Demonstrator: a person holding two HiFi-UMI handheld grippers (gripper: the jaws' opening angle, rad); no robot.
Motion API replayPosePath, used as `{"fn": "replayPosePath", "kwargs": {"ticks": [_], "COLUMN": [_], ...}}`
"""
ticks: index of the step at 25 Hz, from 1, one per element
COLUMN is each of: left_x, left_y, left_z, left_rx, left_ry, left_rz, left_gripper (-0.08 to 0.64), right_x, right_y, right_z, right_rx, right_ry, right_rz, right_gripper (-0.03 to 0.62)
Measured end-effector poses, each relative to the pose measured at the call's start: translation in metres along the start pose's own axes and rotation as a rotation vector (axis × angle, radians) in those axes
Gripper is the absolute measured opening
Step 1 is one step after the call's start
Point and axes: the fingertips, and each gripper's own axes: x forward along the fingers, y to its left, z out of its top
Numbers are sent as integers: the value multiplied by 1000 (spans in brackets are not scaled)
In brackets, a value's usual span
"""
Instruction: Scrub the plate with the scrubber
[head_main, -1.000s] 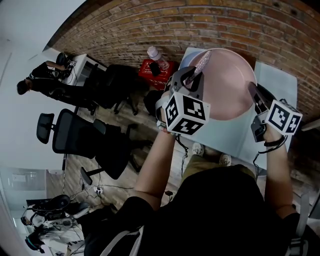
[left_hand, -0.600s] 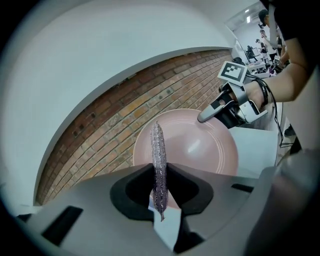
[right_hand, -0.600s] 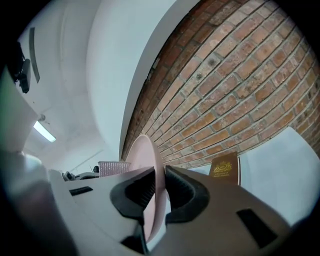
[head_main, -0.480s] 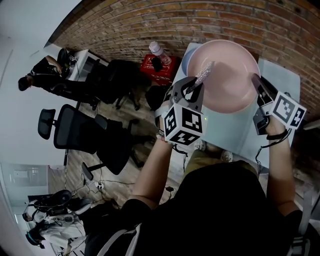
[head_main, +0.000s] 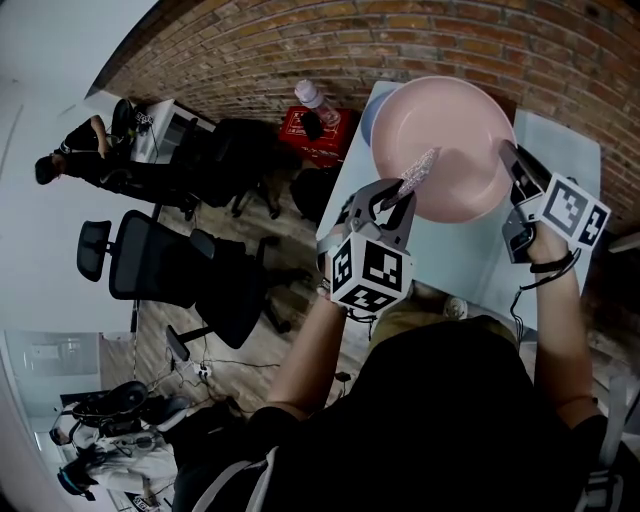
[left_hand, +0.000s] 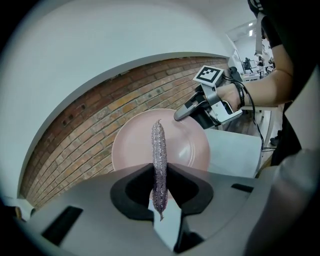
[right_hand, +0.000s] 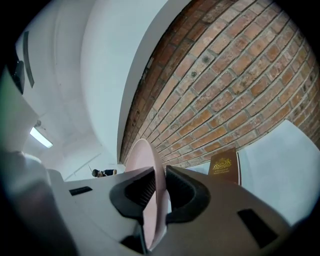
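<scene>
Both tools are loaded. The left gripper (left_hand: 159, 175) is pinched flat on the scrubber (left_hand: 158, 150), which sticks out ahead of it. The right gripper (right_hand: 160, 181) has the plate (head_main: 455, 130) by its rim, edge-on between jaws that have just been loosening, though the pads still look in touch. Over the last second the left gripper dropped back. The scrubber's tip now sits at the plate's near edge, probably ending a stroke. The looser hold risks a slip.

Both arms reach forward. The left gripper (head_main: 396, 197) clamps a scrubber (head_main: 419, 170). The right gripper (head_main: 508, 155), its jaws just easing apart, grips a plate (head_main: 450, 120) by its rim.
</scene>
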Motion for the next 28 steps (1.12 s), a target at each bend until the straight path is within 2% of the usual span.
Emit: {"fn": "replayPosePath", "kwargs": {"ticks": [9,13,16,20,24,28], "left_x": [1,5,8,14,22,26], "left_y": [-45,-65,-73,-75,-70,-68], "left_z": [-1,6,13,22,29,38], "left_rx": [8,-45,-87,-111,-83,-113], "left_ry": [-30,-71,-98,-125,-127,-150], "left_rz": [-120,-201,-235,-244,-220,-208], "left_gripper": [81,83,81,81,81,81], "right_x": [2,3,3,3,5,0], "right_y": [2,0,1,3,4,3], "right_z": [-5,-5,-7,-18,-19,-20], "right_rx": [11,10,8,20,17,11], "right_ry": [-2,1,5,17,26,24], "right_rz": [-10,-18,-18,-12,-11,-10], "right_gripper": [71,74,75,75,75,75]}}
